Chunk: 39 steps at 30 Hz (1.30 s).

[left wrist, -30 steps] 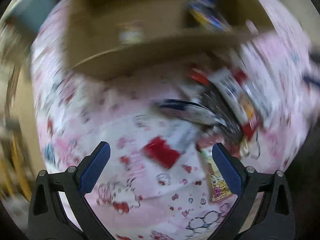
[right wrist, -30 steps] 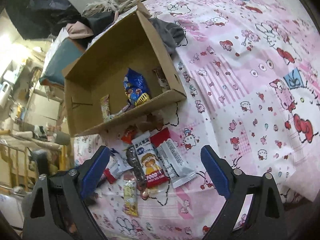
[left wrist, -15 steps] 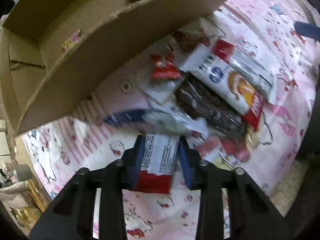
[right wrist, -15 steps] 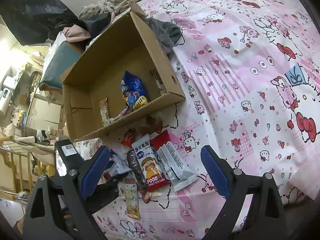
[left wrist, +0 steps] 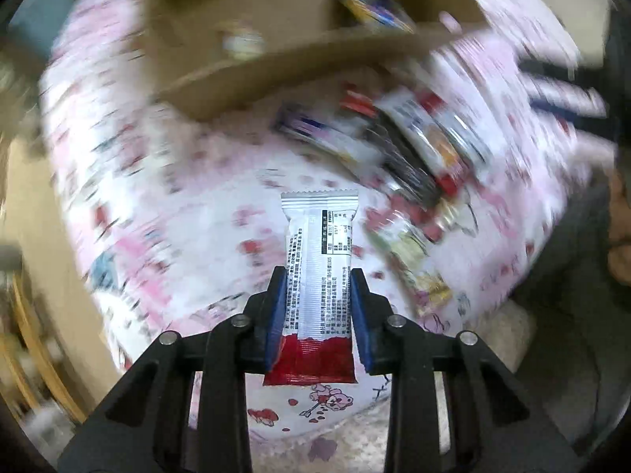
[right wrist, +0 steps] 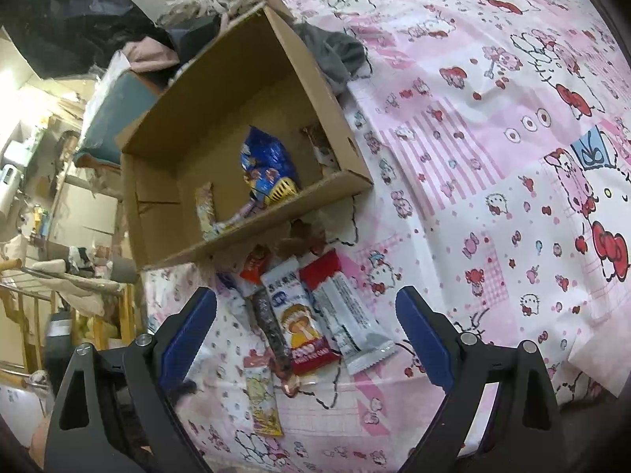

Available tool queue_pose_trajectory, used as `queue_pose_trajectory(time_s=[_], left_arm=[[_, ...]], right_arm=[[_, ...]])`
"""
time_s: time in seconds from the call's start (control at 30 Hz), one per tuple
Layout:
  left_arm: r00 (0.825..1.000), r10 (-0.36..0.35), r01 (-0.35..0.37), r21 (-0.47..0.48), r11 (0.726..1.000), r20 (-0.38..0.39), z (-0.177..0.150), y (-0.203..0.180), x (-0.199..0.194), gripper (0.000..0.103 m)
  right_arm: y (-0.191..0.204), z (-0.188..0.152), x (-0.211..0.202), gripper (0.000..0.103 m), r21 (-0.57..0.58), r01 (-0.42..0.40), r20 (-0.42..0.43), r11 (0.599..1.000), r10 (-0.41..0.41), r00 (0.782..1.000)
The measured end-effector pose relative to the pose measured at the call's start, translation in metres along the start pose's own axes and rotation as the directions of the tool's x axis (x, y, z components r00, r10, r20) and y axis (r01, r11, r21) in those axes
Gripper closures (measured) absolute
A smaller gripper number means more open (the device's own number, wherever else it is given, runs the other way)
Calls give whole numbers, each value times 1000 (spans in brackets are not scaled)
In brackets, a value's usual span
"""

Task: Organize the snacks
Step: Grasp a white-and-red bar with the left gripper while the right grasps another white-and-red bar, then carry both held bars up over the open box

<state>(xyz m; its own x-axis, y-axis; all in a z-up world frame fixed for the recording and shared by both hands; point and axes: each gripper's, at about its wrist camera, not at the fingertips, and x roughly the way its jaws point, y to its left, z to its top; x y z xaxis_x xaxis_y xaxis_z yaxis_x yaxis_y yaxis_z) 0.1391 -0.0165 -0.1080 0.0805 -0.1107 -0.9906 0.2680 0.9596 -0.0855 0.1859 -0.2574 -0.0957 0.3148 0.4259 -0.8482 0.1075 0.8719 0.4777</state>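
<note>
Gripping a silver-white snack bar with a red end and black fine print, the left gripper holds it above the bedsheet, below the cardboard box; the right gripper gapes empty.

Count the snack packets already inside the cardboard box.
4 visible in the cardboard box: a blue bag mid-floor, a pale bar left, a slim packet behind the front wall, a brown-and-white packet against the right wall. That wall may hide more.
</note>
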Motion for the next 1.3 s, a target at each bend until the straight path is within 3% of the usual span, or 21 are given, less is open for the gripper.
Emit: queue_pose_trajectory(time_s=[0.1, 0.17, 0.23, 0.47, 0.57, 0.6, 0.63, 0.67, 0.8, 0.9, 1.0, 1.1, 1.2, 1.3], left_arm=[[998, -1, 12, -164, 986, 70, -4, 20, -13, 76], [995, -2, 25, -227, 974, 101, -13, 34, -16, 76], [992, 11, 23, -268, 963, 125, -18, 40, -15, 76], [985, 35, 17, -300, 954, 166, -19, 52, -16, 76], [985, 31, 24, -310, 950, 172, -17, 53, -17, 76], [984, 28, 28, -314, 949, 174, -17, 54, -17, 76], [984, 28, 30, -317, 948, 176, -16, 55, -17, 76], [983, 30, 29, -317, 948, 179, -15, 55, -18, 76], [982, 24, 39, -319, 947, 189, -14, 54, -19, 76], [980, 30, 34, -317, 948, 195, -13, 52, -19, 76], [976, 48, 22, -319, 948, 211, -13, 51, -21, 76], [960, 84, 15, -352, 936, 266, -15, 56, -30, 76], [945, 113, 12, -375, 927, 308, -17, 59, -38, 76], [925, 128, 17, -376, 926, 357, -18, 59, -48, 76]], right_arm=[[-6, 3, 15, 21, 1, 68, -64, 998, -67, 996], [-8, 6, 27, 36, -11, 97, -105, 995, -98, 990], [-6, 7, 42, 39, -51, 135, -151, 990, -141, 978], [21, -1, 78, 49, -252, 217, -199, 943, -270, 942], [33, -10, 89, 53, -356, 252, -189, 900, -334, 924], [35, -12, 91, 57, -374, 267, -179, 888, -351, 919], [36, -15, 93, 68, -392, 279, -181, 876, -371, 911], [37, -17, 93, 70, -400, 277, -183, 873, -373, 910], [40, -23, 78, 71, -402, 268, -151, 876, -352, 924], [38, -25, 54, 71, -336, 241, -118, 910, -295, 948], [34, -27, 27, 71, -268, 193, -79, 944, -221, 972], [41, -45, -9, 71, -242, 75, -27, 967, -84, 996], [57, -59, -41, 71, -281, 6, 65, 960, 13, 998], [62, -61, -65, 71, -301, -61, 144, 952, 108, 984]])
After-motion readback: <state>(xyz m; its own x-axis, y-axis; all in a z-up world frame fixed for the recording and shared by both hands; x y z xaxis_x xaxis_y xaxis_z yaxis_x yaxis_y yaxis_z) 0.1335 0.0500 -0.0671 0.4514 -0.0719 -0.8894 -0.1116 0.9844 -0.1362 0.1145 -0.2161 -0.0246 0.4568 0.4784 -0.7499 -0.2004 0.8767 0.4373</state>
